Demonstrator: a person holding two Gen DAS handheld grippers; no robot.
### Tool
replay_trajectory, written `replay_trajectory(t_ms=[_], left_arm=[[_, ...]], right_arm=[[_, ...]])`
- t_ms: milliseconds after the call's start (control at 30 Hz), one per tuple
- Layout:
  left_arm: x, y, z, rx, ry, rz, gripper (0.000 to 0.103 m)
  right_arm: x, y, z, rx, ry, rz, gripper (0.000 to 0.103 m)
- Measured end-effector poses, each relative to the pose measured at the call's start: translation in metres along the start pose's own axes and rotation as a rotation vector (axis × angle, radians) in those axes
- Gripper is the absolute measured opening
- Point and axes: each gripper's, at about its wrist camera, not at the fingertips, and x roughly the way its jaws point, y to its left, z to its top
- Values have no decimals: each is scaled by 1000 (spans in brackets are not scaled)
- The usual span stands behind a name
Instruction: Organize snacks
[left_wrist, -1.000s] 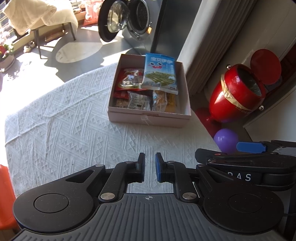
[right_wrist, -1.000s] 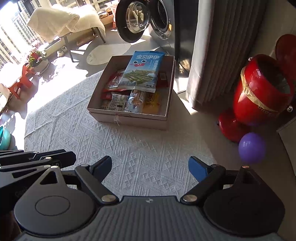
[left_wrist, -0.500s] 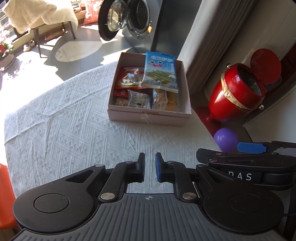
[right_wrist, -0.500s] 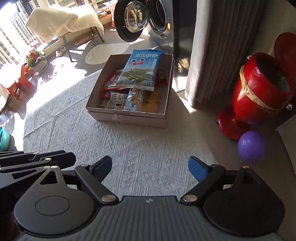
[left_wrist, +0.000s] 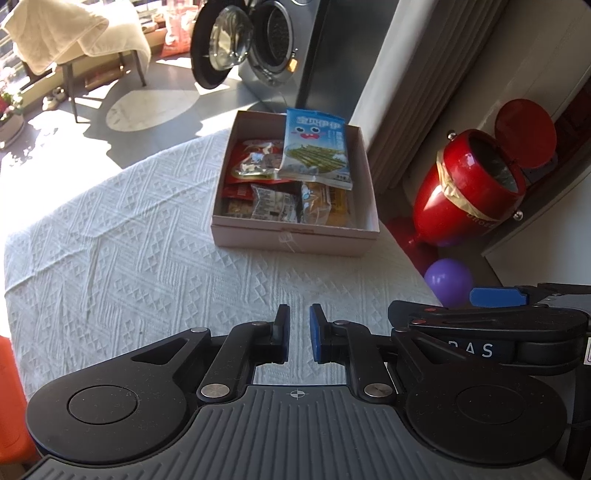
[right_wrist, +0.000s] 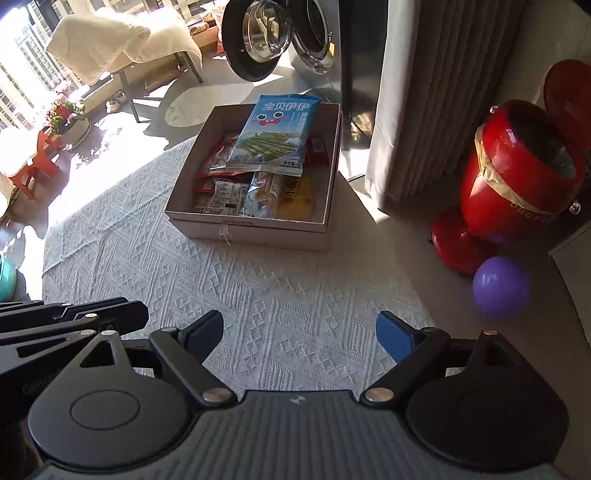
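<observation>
A shallow cardboard box (left_wrist: 295, 242) (right_wrist: 251, 232) sits at the far side of the white textured tablecloth (left_wrist: 140, 258). Several snack packets fill it, and a blue snack bag (left_wrist: 316, 147) (right_wrist: 275, 136) lies on top toward the back. My left gripper (left_wrist: 299, 332) hovers over the cloth well short of the box, jaws shut with nothing between them. Beside it, my right gripper (right_wrist: 299, 332) stands open and empty above bare cloth. Each gripper shows at the edge of the other's view.
Off the table's right edge stand a red bin (left_wrist: 476, 184) with its lid up and a purple ball (right_wrist: 500, 288) on the floor. A grey curtain (right_wrist: 436, 92) hangs behind the box. Beyond are a washing machine (left_wrist: 258, 40) with its door open and a draped chair (left_wrist: 74, 40).
</observation>
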Motion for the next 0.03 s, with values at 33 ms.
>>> replay_trajectory(t_ms=[33], left_arm=[[1,3,-3,2,-9,9,15]], right_arm=[[2,1,-1,1,-1,-4,90]])
